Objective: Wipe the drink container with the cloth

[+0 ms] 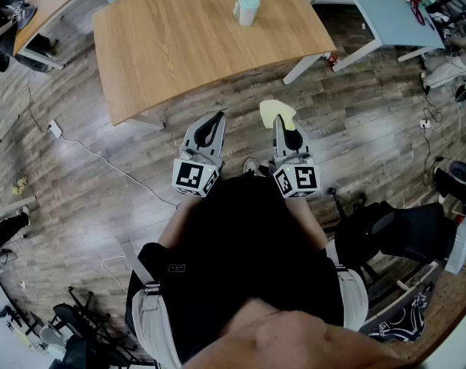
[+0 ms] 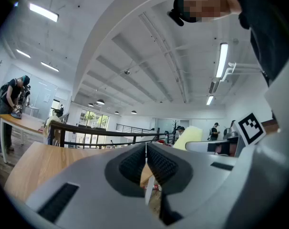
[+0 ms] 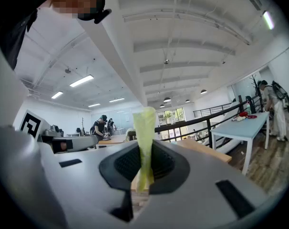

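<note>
Person in a black top and pale trousers, standing on a wood-plank floor (image 1: pixel 356 137).

Left tool (image 1: pixel 216 121): held in front of the body, over the floor, short of the table's near edge. Jaws pressed together along their ribbed pads, nothing between them.

Right tool (image 1: pixel 282 124): just beside the left, level with it. Jaws clamped on a pale yellow cloth (image 1: pixel 276 112); in the right gripper view the cloth (image 3: pixel 145 128) stands up out of the jaws as a narrow folded strip. The left gripper view shows its top as a yellow patch (image 2: pixel 189 136) to the right.

White cable (image 1: pixel 102 164): lies across the floor to the person's left.

Wooden table (image 1: pixel 179 52): ahead of both tools, white legs.

Drink container (image 1: pixel 247 8): pale cup with a light green lid, upright on the table's far part, well apart from both tools.

Pale blue table (image 1: pixel 379 10): beyond, at the upper right, with small items on its far end.
</note>
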The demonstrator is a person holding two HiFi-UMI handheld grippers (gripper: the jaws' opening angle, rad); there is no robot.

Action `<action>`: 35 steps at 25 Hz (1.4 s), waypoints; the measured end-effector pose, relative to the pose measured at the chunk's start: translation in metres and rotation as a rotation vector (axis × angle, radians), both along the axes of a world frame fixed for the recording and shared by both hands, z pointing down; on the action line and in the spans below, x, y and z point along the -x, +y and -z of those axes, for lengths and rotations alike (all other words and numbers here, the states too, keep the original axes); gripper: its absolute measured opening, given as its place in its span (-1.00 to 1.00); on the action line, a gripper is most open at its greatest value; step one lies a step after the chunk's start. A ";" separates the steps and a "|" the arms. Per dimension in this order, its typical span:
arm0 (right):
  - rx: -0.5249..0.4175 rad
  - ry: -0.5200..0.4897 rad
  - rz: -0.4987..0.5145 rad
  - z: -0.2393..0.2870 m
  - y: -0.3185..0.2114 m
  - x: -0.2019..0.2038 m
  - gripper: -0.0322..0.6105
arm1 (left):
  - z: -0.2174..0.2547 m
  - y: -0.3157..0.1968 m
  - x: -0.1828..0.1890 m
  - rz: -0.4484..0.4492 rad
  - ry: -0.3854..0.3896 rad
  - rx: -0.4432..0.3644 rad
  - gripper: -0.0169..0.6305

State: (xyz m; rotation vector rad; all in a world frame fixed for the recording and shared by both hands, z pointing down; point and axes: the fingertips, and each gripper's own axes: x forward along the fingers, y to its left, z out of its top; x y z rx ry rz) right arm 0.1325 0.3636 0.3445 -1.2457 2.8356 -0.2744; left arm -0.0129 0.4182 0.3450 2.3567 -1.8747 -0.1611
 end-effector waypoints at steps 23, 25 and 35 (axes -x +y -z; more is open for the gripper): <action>-0.004 -0.026 0.060 -0.001 -0.028 -0.038 -0.77 | -0.006 -0.020 -0.034 0.085 0.012 0.019 -0.87; -0.003 -0.027 0.079 -0.004 -0.033 -0.044 -0.77 | -0.007 -0.026 -0.040 0.097 0.006 0.019 -0.87; 0.003 -0.016 0.158 -0.017 -0.062 -0.052 -0.77 | -0.021 -0.059 -0.049 0.156 -0.028 0.038 -0.87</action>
